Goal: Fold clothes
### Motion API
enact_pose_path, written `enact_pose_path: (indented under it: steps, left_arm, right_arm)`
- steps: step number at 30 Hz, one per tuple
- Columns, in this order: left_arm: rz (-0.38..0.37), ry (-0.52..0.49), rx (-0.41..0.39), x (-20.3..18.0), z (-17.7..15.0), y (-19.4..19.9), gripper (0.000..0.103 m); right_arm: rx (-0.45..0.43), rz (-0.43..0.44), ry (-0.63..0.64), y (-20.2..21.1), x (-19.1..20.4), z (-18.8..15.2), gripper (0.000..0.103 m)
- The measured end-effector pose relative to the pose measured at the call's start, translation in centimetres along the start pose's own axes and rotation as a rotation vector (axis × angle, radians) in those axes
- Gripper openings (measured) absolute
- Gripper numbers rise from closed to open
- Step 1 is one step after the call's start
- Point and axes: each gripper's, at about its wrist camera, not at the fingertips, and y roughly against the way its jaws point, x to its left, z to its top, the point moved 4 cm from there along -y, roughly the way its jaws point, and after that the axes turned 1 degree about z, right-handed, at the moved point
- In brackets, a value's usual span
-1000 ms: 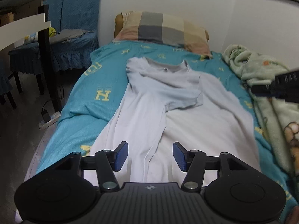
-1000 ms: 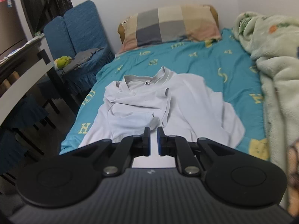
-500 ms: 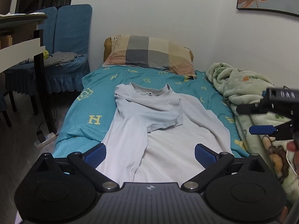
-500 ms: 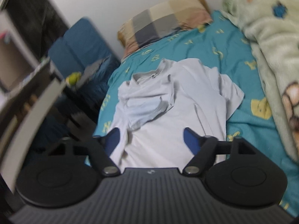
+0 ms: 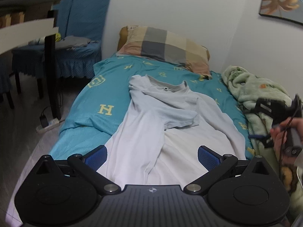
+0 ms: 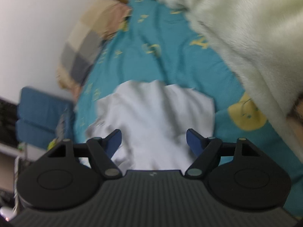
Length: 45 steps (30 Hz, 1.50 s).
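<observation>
A pale grey T-shirt (image 5: 151, 128) lies flat on the teal bedsheet (image 5: 94, 113), collar toward the pillow, with its left sleeve folded across the chest. My left gripper (image 5: 152, 155) hovers open above the shirt's lower hem, holding nothing. The right gripper (image 5: 280, 132), held by a hand, shows at the right edge over the blanket. In the blurred right wrist view, my right gripper (image 6: 153, 141) is open just above the shirt's right sleeve (image 6: 161, 109), nothing between its fingers.
A checked pillow (image 5: 164, 47) lies at the head of the bed. A pale green blanket (image 5: 259, 94) is heaped along the right side. Blue-covered chairs (image 5: 75, 37) and a table leg (image 5: 51, 66) stand left of the bed. A power strip (image 5: 47, 126) lies on the floor.
Both grippers went from narrow or shut to wide open. The left one pulled back and rose. The right one swung right and down toward the shirt's right sleeve, tilting as it moved.
</observation>
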Motion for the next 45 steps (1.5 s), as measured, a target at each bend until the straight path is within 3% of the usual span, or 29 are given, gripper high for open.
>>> enact_pose_path:
  steps: [4,8,10,11,12,15,20,23,26,29,33,39,45]
  left_arm:
    - [-0.008,0.072,0.04,1.5,0.2,-1.7,0.103]
    - [-0.018,0.121,0.077,2.3,0.1,-3.5,0.103]
    - [-0.017,0.125,0.086,2.4,-0.1,-4.0,0.103]
    - [-0.017,0.125,0.087,2.5,-0.1,-4.2,0.103]
    - [-0.017,0.124,0.085,2.4,-0.1,-4.2,0.103]
    - [-0.017,0.119,0.077,2.2,-0.1,-4.0,0.103]
    - [-0.016,0.111,0.063,2.0,0.0,-3.8,0.103]
    - [-0.012,0.113,0.051,1.9,0.1,-3.5,0.103]
    - [-0.002,0.121,0.04,2.1,0.2,-3.1,0.103]
    - [0.008,0.13,0.02,2.3,0.6,-2.6,0.103]
    - [0.016,0.149,-0.015,2.9,1.3,-2.2,0.103]
    - [0.034,0.19,-0.062,4.4,2.1,-1.4,0.103]
    - [0.072,0.252,-0.073,7.1,2.2,-1.3,0.103]
  right_arm:
    - [-0.038,-0.094,-0.093,-2.5,-3.1,-0.2,0.073]
    - [-0.114,-0.081,-0.136,-4.0,-5.0,0.5,0.066]
    - [-0.12,-0.049,-0.13,-4.9,-5.0,0.9,0.036]
    - [-0.101,-0.039,-0.121,-5.5,-4.9,0.9,0.032]
    - [-0.09,-0.041,-0.101,-5.9,-4.7,0.7,0.019]
    - [-0.113,-0.058,-0.022,-5.5,-3.3,0.9,0.008]
    - [-0.322,-0.045,0.155,-1.1,0.6,2.4,0.007]
    - [-0.449,-0.099,0.265,1.4,1.9,3.0,0.007]
    - [-0.478,-0.136,0.262,1.9,1.7,3.7,0.007]
    - [-0.466,-0.108,0.277,2.1,2.2,3.6,0.007]
    - [-0.414,0.008,0.327,2.6,6.0,1.8,0.007]
    - [-0.301,0.138,0.489,0.3,15.1,-5.1,0.007]
    - [-0.154,0.128,0.636,-7.6,18.9,-13.0,0.007]
